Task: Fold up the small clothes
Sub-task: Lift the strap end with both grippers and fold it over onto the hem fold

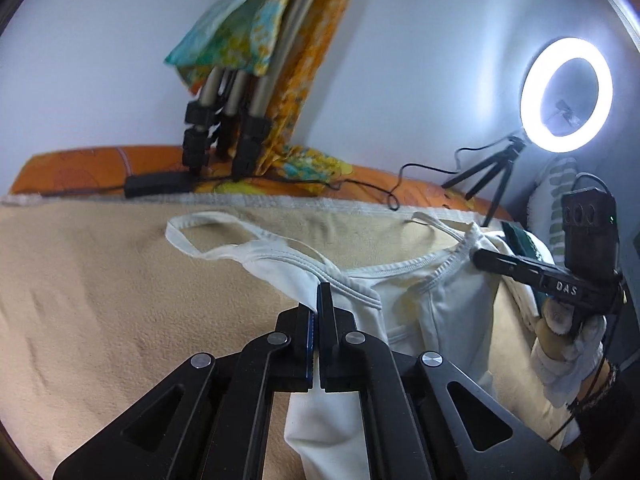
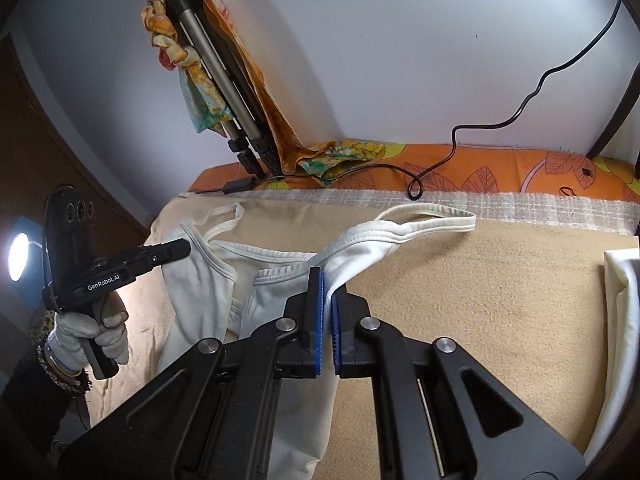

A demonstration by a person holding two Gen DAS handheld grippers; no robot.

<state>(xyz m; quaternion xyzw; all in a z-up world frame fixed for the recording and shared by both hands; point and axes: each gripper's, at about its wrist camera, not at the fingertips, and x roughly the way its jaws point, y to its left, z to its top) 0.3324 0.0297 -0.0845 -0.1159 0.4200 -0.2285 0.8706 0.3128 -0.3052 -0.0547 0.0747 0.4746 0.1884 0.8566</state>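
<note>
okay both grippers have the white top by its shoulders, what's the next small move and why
Probably lift a little higher: the left gripper and right gripper are each clamped on the white cotton camisole, but its body sags rumpled on the beige blanket.

A beige fleecy blanket [image 1: 100, 300] spreads flat under the tool and out ahead of it, ending at a pale woven border strip [image 2: 520, 204]. Beyond that strip lies an orange leaf-printed bedsheet [image 2: 500, 168], running to a plain white wall [image 1: 420, 60]. Ahead and up, a folded grey metal tripod [image 2: 212, 76] leans against the wall, draped in an orange and teal patterned cloth [image 1: 240, 28]. A black cable [image 2: 520, 108] loops down onto the sheet, and a small black adapter box [image 1: 158, 185] sits at the tripod's feet. Far right in the left wrist view, a lit white ring light [image 1: 566, 94] stands on a small black tripod [image 1: 490, 172].
</note>
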